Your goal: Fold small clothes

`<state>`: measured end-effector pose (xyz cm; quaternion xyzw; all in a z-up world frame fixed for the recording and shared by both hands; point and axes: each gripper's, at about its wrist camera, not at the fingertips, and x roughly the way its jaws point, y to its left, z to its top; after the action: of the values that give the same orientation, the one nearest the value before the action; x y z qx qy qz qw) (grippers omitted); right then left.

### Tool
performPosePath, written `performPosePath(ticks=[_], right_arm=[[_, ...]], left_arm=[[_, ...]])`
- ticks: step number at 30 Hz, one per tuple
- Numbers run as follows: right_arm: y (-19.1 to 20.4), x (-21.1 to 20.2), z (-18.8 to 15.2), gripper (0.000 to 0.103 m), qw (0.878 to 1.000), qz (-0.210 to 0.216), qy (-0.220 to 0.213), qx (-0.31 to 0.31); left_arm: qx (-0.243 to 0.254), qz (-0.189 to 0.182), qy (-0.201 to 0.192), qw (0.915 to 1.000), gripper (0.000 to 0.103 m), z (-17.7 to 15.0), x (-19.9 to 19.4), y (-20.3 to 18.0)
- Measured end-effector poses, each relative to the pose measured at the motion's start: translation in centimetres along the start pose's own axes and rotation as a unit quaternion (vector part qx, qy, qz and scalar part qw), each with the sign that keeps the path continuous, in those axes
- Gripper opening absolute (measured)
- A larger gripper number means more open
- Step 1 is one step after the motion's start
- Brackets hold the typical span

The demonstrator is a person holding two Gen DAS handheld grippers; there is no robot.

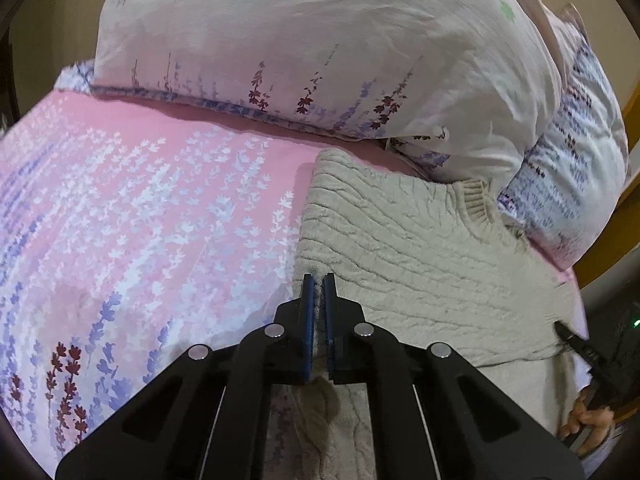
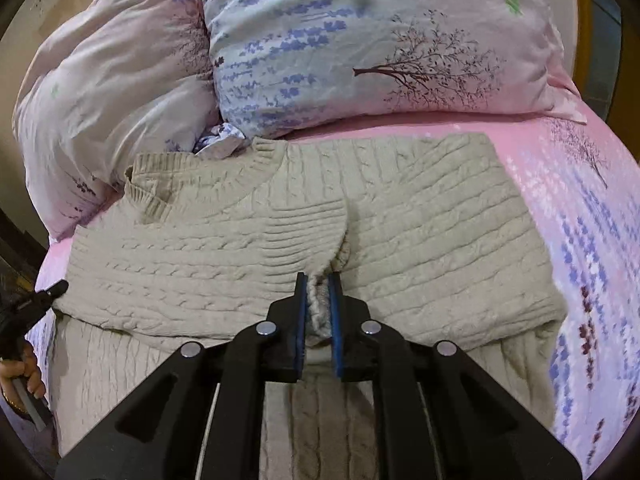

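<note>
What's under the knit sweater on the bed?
The beige sweater lies on the pink floral bedsheet, which shows around its edges. A lower knit layer of the sweater shows below the folded part. Whatever is directly beneath the knit is covered.

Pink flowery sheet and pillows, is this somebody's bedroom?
Most likely a bedroom: a pink flowery bedsheet, plump pillows at its far end, and a beige knitted sweater being folded on the bed.

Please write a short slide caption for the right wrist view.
Right gripper pinches a fold of the beige cable-knit sweater lying on the pink floral bedsheet.
</note>
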<state>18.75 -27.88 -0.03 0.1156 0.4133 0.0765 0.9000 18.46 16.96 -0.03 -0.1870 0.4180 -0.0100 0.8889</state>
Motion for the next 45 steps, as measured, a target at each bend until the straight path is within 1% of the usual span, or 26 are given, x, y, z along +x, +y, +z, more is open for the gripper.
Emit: performPosePath(ticks=[3,5,7,8,9,10,15,16,17,18,20,21,23,25,26,27,28,29,30,33,36,37,38,40,41,45], right_arm=[[0.2,0.1,0.0,0.012,1.0,-0.009,0.005,-0.012],[0.6,-0.5,0.1,0.033,1.0,-0.024,-0.002,-0.017],[0.6,-2.2,0.0,0.038,0.999,-0.021,-0.037,-0.012],[0.8,-2.9,-0.1,0.038,0.998,-0.016,-0.051,-0.016],[1.2,-3.3,-0.1,0.038,0.998,-0.013,-0.057,-0.026],[1.7,-3.3,-0.1,0.038,0.998,-0.007,-0.052,-0.038],[3.9,-1.6,-0.7,0.039,0.997,0.003,-0.015,-0.077],[4.0,-0.9,-1.0,0.043,0.997,-0.003,0.003,-0.081],[4.1,-0.4,-1.2,0.044,0.996,-0.011,0.015,-0.084],[4.3,-0.3,-1.4,0.046,0.996,-0.016,0.007,-0.093],[4.3,-0.2,-1.5,0.05,0.995,-0.016,0.007,-0.095],[4.3,-0.2,-1.5,0.052,0.996,-0.012,0.007,-0.092],[4.3,-0.1,-1.4,0.062,0.996,0.006,0.012,-0.089],[3.8,-1.0,-1.4,0.067,0.997,0.029,0.014,-0.073],[3.2,-1.9,-1.6,0.072,0.997,0.041,0.008,-0.063],[2.8,-2.5,-1.6,0.075,0.997,0.048,0.001,-0.056],[1.7,-3.8,-1.9,0.079,0.997,0.054,-0.009,-0.047],[0.6,-4.9,-2.2,0.08,0.997,0.058,-0.016,-0.038],[-0.4,-5.6,-2.4,0.08,0.997,0.062,-0.02,-0.029],[-5.4,-8.3,-3.8,0.081,0.998,0.061,-0.027,0.021],[-10.4,-10.3,-6.6,0.08,0.995,0.054,-0.024,0.082],[-11.4,-10.6,-7.3,0.077,0.994,0.056,-0.021,0.094],[-12.3,-10.8,-8.1,0.072,0.993,0.059,-0.016,0.105],[-13.3,-11.1,-9.7,0.063,0.99,0.073,-0.002,0.119],[-13.5,-11.2,-10.4,0.06,0.989,0.084,0.004,0.121],[-13.3,-11.7,-12.7,0.056,0.986,0.116,0.012,0.12]], left_arm=[[0.022,0.016,-0.008,0.9996,0.004,-0.2,0.0,-0.6],[0.026,0.012,-0.015,0.9995,0.004,-0.2,-0.6,-0.8],[0.029,0.005,-0.033,0.999,0.004,-0.3,-1.8,-1.0],[0.032,0.003,-0.041,0.9987,0.004,-0.4,-2.2,-1.2],[0.04,-0.006,-0.049,0.998,0.005,-0.5,-2.7,-1.7],[0.047,-0.012,-0.051,0.9975,0.005,-0.6,-3.0,-2.2],[0.081,-0.014,-0.017,0.9965,0.005,-1.1,-1.9,-4.2],[0.082,-0.006,-0.004,0.9966,0.005,-1.3,-1.3,-4.2],[0.079,-0.003,0.006,0.9968,0.005,-1.4,-0.8,-4.1],[0.072,-0.005,0.015,0.9973,0.007,-1.6,-0.2,-3.8],[0.062,-0.013,0.015,0.9979,0.007,-1.4,-0.2,-3.5],[0.056,-0.016,0.018,0.9981,0.007,-1.3,-0.2,-3.3],[0.042,-0.027,0.025,0.9985,0.007,-1.1,-0.4,-3.0],[0.026,-0.046,0.031,0.9981,0.007,-1.4,-1.2,-2.6],[0.017,-0.063,0.032,0.9973,0.01,-1.5,-2.0,-2.0],[0.012,-0.072,0.033,0.9968,0.022,-1.8,-2.7,-1.6],[0.007,-0.083,0.032,0.996,0.031,-2.1,-3.7,-0.9],[0.005,-0.09,0.03,0.9955,0.052,-2.7,-4.8,-0.3],[0.005,-0.088,0.027,0.9957,0.065,-3.1,-5.6,0.2],[0.013,-0.08,0.027,0.9964,0.066,-5.2,-8.0,1.6],[0.0,-0.094,0.036,0.995,0.066,-7.3,-9.6,3.0],[-0.004,-0.099,0.039,0.9943,0.066,-7.9,-10.0,3.3],[-0.008,-0.104,0.042,0.9937,0.066,-8.5,-10.3,3.5],[-0.017,-0.117,0.05,0.9917,0.065,-10.1,-10.9,3.6],[-0.016,-0.121,0.047,0.9915,0.065,-10.8,-11.4,3.5],[-0.02,-0.14,0.049,0.9888,0.064,-12.7,-12.4,2.7]])
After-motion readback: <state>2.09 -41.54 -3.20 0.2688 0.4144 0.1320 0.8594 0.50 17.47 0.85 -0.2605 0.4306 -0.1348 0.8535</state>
